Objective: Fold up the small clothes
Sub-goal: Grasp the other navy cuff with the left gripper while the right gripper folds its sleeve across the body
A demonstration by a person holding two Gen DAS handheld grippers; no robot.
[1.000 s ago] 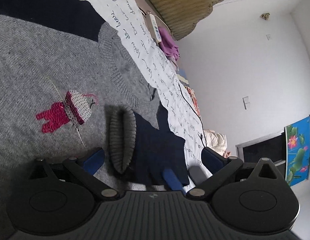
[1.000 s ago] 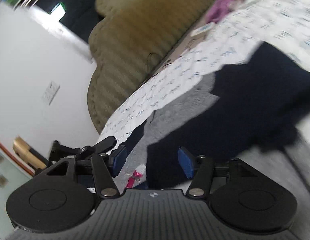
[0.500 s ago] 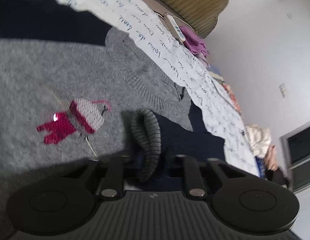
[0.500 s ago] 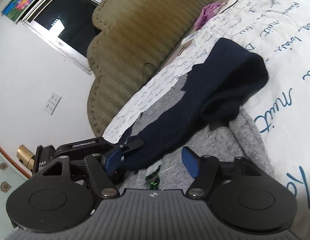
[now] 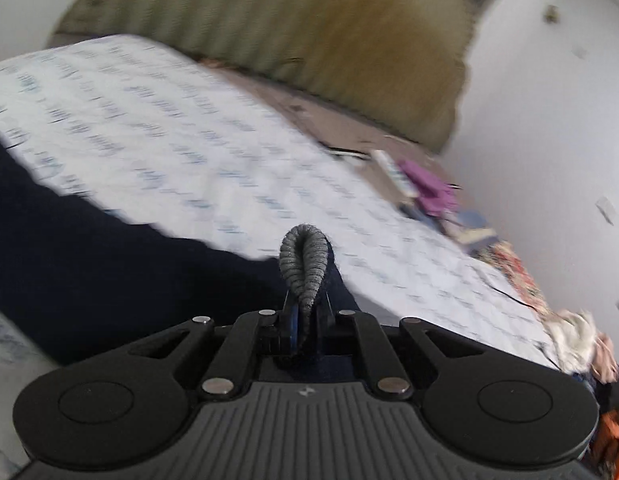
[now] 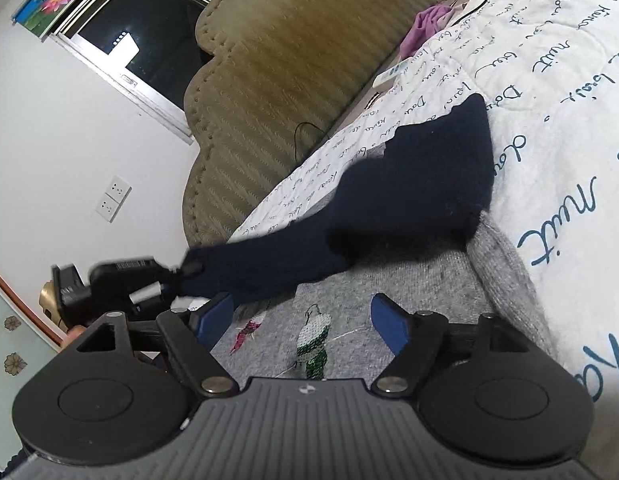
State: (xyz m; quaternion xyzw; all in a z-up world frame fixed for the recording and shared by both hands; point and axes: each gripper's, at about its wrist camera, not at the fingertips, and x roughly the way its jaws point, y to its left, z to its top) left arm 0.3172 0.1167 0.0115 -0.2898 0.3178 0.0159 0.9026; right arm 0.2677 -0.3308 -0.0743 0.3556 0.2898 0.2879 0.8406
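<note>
The quilt [image 6: 549, 92] bears cursive words, including "nuit".

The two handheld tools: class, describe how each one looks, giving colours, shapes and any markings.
Both share one build. The left tool has black linkage bars with silver rivets, two round black discs and a ribbed grey centre plate with a small logo. The right tool matches it, and its fingers carry blue pads. No cables or sleeves show.
</note>
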